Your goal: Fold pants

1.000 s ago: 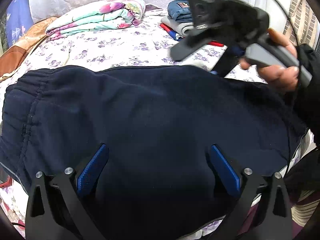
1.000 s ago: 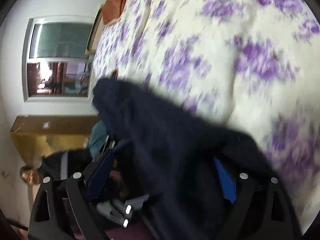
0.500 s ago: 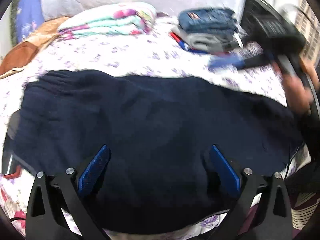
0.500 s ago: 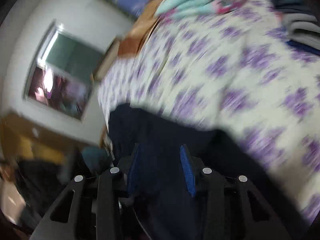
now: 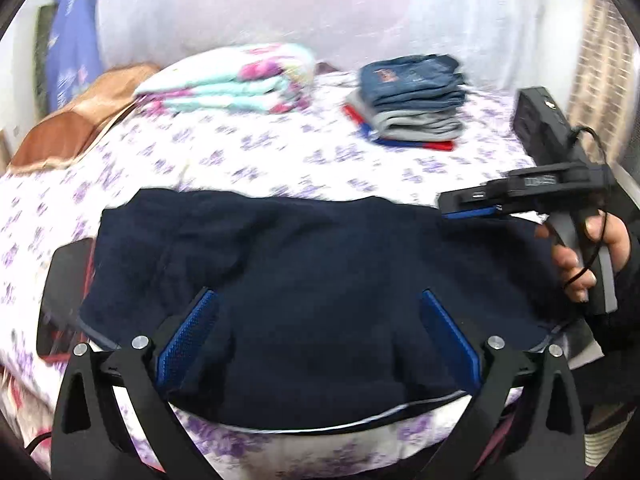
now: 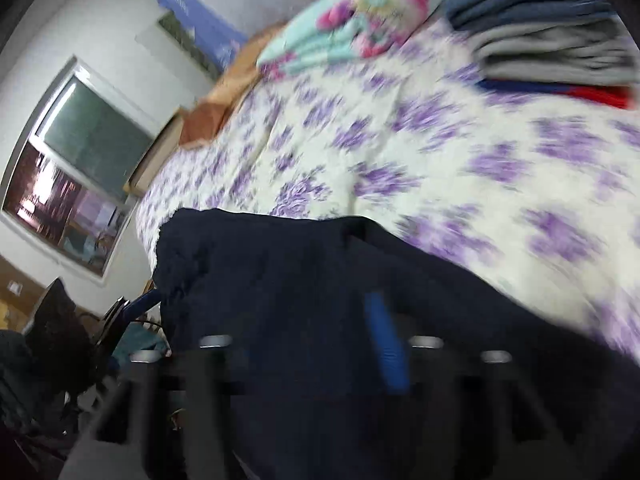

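Dark navy pants point(image 5: 304, 272) lie folded into a broad rectangle on the bed's near side. My left gripper point(image 5: 318, 336) hovers open above their near edge, its blue pads point(image 5: 188, 340) wide apart with only flat cloth below. A hand holds my right gripper point(image 5: 444, 205) over the pants' far right corner. In the blurred right wrist view the pants point(image 6: 304, 288) fill the lower frame. There the right gripper point(image 6: 312, 316) is opening: one blue pad point(image 6: 384, 344) shows, the other is lost in the dark. No cloth looks lifted or pinched.
The purple-flowered bedsheet point(image 5: 280, 160) spreads beyond the pants. A folded floral quilt point(image 5: 232, 80) and a stack of folded jeans and grey clothes point(image 5: 412, 96) sit at the back. An orange-brown pillow point(image 5: 68, 136) lies at the far left, a black flat object point(image 5: 64, 280) at the bed's left edge.
The right gripper swung from over the pants' middle out to their far right corner; its jaws narrowed, then widened. The left gripper drew back and up, staying open.
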`<state>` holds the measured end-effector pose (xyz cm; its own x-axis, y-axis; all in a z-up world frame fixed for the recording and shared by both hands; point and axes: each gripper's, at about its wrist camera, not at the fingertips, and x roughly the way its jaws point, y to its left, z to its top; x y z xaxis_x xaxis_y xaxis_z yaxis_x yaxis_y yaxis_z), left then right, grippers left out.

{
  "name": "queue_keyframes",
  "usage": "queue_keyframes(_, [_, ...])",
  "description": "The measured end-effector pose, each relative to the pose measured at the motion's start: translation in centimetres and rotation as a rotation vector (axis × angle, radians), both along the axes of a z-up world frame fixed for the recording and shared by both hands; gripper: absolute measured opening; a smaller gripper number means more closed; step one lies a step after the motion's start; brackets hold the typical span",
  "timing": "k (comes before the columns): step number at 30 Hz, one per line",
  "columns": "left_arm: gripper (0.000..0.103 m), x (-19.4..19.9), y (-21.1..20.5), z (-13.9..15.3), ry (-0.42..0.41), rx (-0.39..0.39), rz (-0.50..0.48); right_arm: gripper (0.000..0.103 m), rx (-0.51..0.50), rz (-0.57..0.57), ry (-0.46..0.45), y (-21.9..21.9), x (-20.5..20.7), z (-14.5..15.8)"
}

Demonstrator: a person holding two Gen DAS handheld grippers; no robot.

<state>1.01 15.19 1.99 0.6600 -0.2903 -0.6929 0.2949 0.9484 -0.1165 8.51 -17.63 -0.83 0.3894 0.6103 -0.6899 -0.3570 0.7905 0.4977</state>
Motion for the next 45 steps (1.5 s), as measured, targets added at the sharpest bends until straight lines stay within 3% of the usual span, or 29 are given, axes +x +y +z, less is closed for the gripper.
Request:
queue_keyframes(2, [0.098,1.7,-0.2,-2.2,0.066,0.050,0.033,0.067,-0.015,-0.062,-0.023,0.1,-2.4,-0.8])
queue_keyframes(4, [0.099,4.3,0.5,-6.0,0.165,0.101,0.095,0.065,-0.070,-0.162,-0.009,-2.0,-3.9,-4.2])
queue_keyframes(5, [0.099,4.3,0.6,-6.4,0.103,0.090,0.099,0.055,-0.083,-0.185,0.000,-2.7,-3.9,-5.7])
queue_keyframes(6, [0.099,4.3,0.3,-6.4,0.082,0.115,0.100,0.022,-0.047,-0.206,-0.032,-4.8,-4.5,-6.9])
queue_keyframes(7, [0.099,4.6,-0.2,-6.2,0.095,0.139,0.114,0.000,-0.027,-0.241,-0.044,-6.3,-5.2,-7.2])
queue_keyframes(9, [0.099,4.9,-0.5,-5.4,0.130,0.127,0.139,0.006,0.041,-0.363,-0.045,-11.1,-7.5,-6.7])
queue_keyframes(10, [0.098,4.7,-0.8,-4.8,0.135,0.110,0.131,0.013,0.009,-0.432,-0.074,-13.0,-8.9,-6.1])
queue_keyframes(12, [0.098,3.7,-1.9,-3.7,0.111,0.106,0.091,0.016,-0.061,-0.588,-0.087,-18.2,-12.1,-5.9])
queue_keyframes(13, [0.098,3.0,-3.0,-3.3,0.094,0.122,0.056,0.004,-0.082,-0.662,-0.064,-20.8,-13.5,-6.6])
queue_keyframes(14, [0.098,2.5,-3.8,-3.3,0.087,0.135,0.034,0.000,-0.047,-0.706,-0.046,-23.3,-14.8,-7.7])
queue_keyframes(15, [0.098,2.3,-4.5,-3.5,0.087,0.146,0.020,0.000,0.083,-0.677,-0.071,-26.0,-16.3,-8.9])
queue_keyframes(17, [0.098,2.2,-5.3,-4.1,0.114,0.142,0.030,0.000,0.019,-0.697,-0.173,-26.8,-18.7,-8.1])
queue_keyframes(18, [0.098,2.3,-5.4,-4.2,0.121,0.133,0.043,0.004,-0.025,-0.745,-0.229,-27.0,-20.2,-6.9])
queue_keyframes(20, [0.098,1.8,-6.0,-3.4,0.114,0.073,0.053,0.028,0.022,-0.804,-0.289,-28.9,-23.2,-5.5])
queue_keyframes(21, [0.098,1.6,-6.6,-2.9,0.103,0.038,0.038,0.057,0.018,-0.876,-0.303,-30.2,-25.0,-4.9])
queue_keyframes(22, [0.098,1.2,-7.4,-2.3,0.092,0.000,0.007,0.068,-0.020,-0.947,-0.313,-30.9,-26.6,-4.7])
queue_keyframes(24, [0.098,0.3,-9.3,-1.6,0.071,-0.023,-0.047,0.070,-0.075,-0.995,-0.318,-31.6,-29.1,-4.7])
queue_keyframes(27, [0.098,-0.8,-12.6,-1.2,0.051,-0.022,-0.156,0.096,-0.066,-1.007,-0.315,-31.4,-30.9,-6.4])
queue_keyframes(31, [0.098,-1.1,-15.0,-1.8,0.074,0.001,-0.226,0.097,0.047,-0.950,-0.294,-31.4,-29.1,-8.5])
queue_keyframes(34, [0.098,-0.7,-14.7,-2.6,0.113,-0.008,-0.211,0.098,0.052,-0.924,-0.286,-30.6,-26.9,-8.8])
queue_keyframes(36, [0.098,-0.6,-13.7,-2.8,0.126,-0.033,-0.191,0.092,0.103,-0.902,-0.286,-30.3,-26.6,-8.3])
queue_keyframes(39, [0.098,-0.3,-12.7,-3.3,0.145,-0.055,-0.157,0.041,0.140,-0.924,-0.227,-30.8,-26.4,-9.0])
queue_keyframes(42, [0.098,0.3,-11.6,-3.9,0.172,-0.091,-0.131,0.029,0.214,-0.904,-0.247,-30.8,-27.4,-8.6])
queue_keyframes(45, [0.098,0.5,-10.9,-4.0,0.173,-0.101,-0.126,0.023,0.144,-0.843,-0.327,-28.6,-26.2,-4.5])
